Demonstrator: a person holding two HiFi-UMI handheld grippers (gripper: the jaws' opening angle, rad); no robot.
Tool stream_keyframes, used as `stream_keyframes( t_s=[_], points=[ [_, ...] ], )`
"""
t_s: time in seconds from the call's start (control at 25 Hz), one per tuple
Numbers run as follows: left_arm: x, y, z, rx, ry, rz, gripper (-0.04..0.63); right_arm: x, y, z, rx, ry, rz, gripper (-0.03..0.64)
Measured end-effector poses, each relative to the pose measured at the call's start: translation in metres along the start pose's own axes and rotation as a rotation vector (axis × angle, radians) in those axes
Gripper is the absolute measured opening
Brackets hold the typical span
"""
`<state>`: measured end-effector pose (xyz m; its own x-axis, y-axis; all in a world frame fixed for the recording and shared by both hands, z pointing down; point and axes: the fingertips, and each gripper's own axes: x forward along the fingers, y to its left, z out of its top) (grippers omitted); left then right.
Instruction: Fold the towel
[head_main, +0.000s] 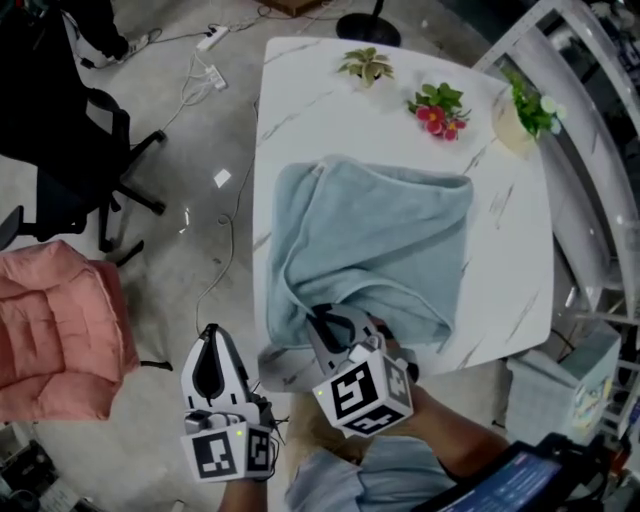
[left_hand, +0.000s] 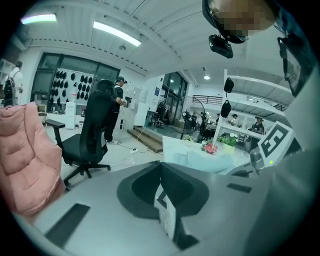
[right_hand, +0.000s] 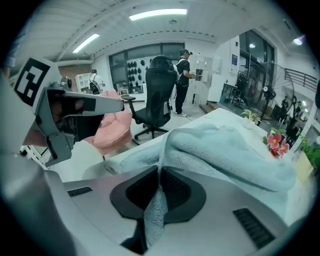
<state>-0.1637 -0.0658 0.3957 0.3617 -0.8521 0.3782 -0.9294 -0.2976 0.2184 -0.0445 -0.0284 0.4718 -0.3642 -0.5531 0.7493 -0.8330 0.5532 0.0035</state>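
- Head view: three planters stand along the far edge of the desk (head_main: 300, 110). A cream pot (head_main: 508, 128) at the right corner holds a leafy sprig (head_main: 532, 104) with pale blooms.
- Left of it is a bunch of red flowers (head_main: 436, 110) with green leaves; their pot is hidden under them.
- Further left is a small striped plant (head_main: 366, 64); its pot is pale against the desk and hard to make out.
- The towel (head_main: 375, 245), light blue, lies in the middle of the desk and reaches to its near edge. Its left side is doubled over the rest, leaving a loose ridge.
- The right tongs (head_main: 327, 322) are at the towel's near left part. The right gripper view shows them (right_hand: 159, 192) closed narrowly on a fold of towel (right_hand: 225, 150), the cloth pinched between the pads and hanging below them.
- The left tongs (head_main: 210, 338) hang off the desk, over the floor (head_main: 200, 200), just left of its near corner. The left gripper view shows them (left_hand: 162, 195) pressed together, with no cloth between them.
- The towel corner under the right tongs is hidden in the head view by the gripper body and its marker cube (head_main: 362, 392).
- A pink cushion (head_main: 55, 330) is cut off by the left edge, and a black chair (head_main: 70, 150) by the upper left corner.
- A white frame (head_main: 590, 120) crosses the desk's right side and covers its far right corner.
- A dark screen (head_main: 520, 485) at the lower right is cut off by the bottom edge; what it shows cannot be read.
- People in the room behind, seen in both gripper views, are too small to describe.
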Motion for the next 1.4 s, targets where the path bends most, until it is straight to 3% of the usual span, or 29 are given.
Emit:
stream_keyframes(
  t_s=[0.32, 0.6, 0.68, 0.84, 0.92, 1.16, 1.4],
  points=[
    [-0.006, 0.006, 0.029, -0.004, -0.016, -0.01, 0.005, -0.021, 0.041, 0.024, 0.035, 0.019, 0.062, 0.032],
    [-0.008, 0.012, 0.034, 0.038, -0.024, -0.032, 0.005, 0.005, 0.07, 0.007, 0.057, 0.077, 0.105, 0.04],
    [-0.007, 0.013, 0.031, 0.041, -0.023, -0.033, 0.005, 0.016, 0.075, 0.004, 0.066, 0.07, 0.138, 0.06],
    [-0.008, 0.009, 0.028, 0.04, -0.037, -0.033, 0.005, 0.009, 0.079, 0.013, 0.085, 0.018, 0.219, 0.163],
    [-0.01, 0.004, 0.024, 0.042, -0.026, -0.027, 0.005, -0.01, 0.073, 0.016, 0.103, -0.017, 0.23, 0.166],
    [-0.012, -0.048, 0.025, 0.068, -0.044, -0.082, 0.005, -0.081, 0.013, -0.011, 0.087, -0.053, 0.116, 0.166],
    [-0.009, -0.103, 0.006, 0.079, -0.014, -0.161, 0.005, -0.118, -0.043, -0.065, -0.084, 0.027, -0.019, 0.138]
  ],
)
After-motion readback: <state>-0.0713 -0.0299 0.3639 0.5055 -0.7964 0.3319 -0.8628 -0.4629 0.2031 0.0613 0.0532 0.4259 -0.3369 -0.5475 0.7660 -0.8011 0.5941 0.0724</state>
